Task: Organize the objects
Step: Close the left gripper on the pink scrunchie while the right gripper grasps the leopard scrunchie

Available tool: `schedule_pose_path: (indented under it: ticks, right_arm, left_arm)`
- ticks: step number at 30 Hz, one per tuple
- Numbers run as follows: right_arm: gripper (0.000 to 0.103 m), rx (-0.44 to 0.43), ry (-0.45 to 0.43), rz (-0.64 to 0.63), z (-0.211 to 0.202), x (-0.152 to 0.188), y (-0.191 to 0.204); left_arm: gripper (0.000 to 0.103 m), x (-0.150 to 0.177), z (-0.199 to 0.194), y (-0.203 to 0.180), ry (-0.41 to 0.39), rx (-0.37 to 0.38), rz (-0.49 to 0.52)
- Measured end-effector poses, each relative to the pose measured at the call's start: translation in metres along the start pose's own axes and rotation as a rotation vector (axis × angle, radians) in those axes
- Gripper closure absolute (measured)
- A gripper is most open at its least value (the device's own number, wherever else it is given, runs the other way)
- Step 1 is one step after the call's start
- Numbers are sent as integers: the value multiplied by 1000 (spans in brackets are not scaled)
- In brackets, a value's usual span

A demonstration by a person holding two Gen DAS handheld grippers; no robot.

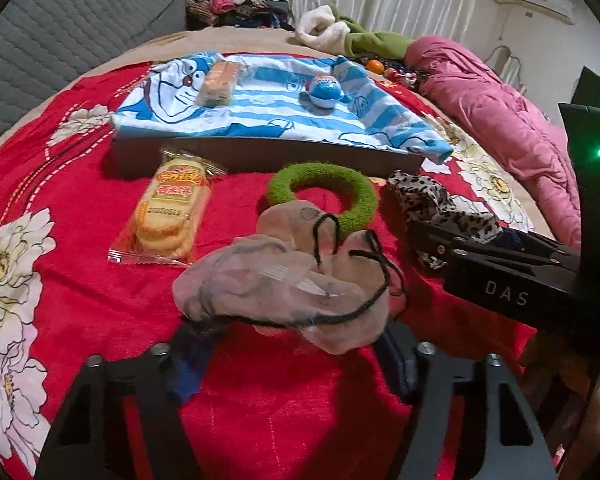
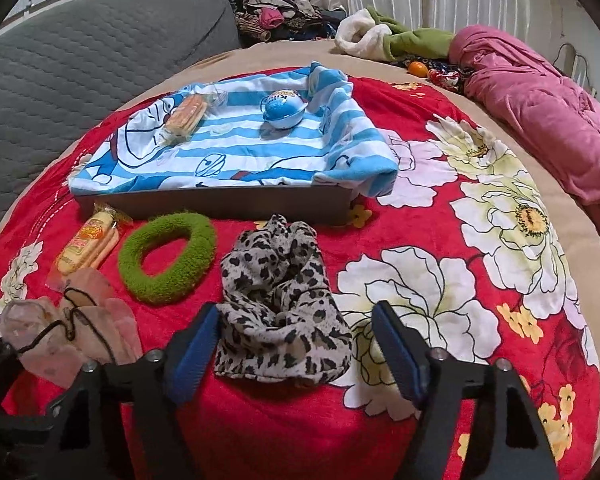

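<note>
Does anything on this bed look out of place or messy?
Mostly the tray: its cartoon towel hangs crookedly over one corner. A snack pack and blue ball lie inside; the biscuit pack, green ring and two cloth bundles lie loose outside.

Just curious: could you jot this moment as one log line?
left jaws: astride pink pouch, grip unclear | right jaws: open astride leopard cloth | tray: snack pack, blue ball | outside: green ring, biscuits
</note>
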State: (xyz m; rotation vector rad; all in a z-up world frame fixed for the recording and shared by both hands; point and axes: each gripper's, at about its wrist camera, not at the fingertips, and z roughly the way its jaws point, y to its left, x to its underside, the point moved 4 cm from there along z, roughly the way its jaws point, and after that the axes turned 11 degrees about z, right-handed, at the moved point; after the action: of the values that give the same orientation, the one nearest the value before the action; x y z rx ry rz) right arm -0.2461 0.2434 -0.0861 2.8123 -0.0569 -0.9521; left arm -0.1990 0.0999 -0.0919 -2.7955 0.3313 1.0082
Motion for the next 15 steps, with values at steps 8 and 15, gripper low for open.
schedule_pose_path:
  ticks: [8,15]
  right_arm:
    - [49,-48,33,5,2,3,3]
    - [68,-79,43,-1,1,7,8]
  left_arm:
    - [60,0,-2,-6,-8,36,23]
    - [86,0,-1,-7,-2,62,17]
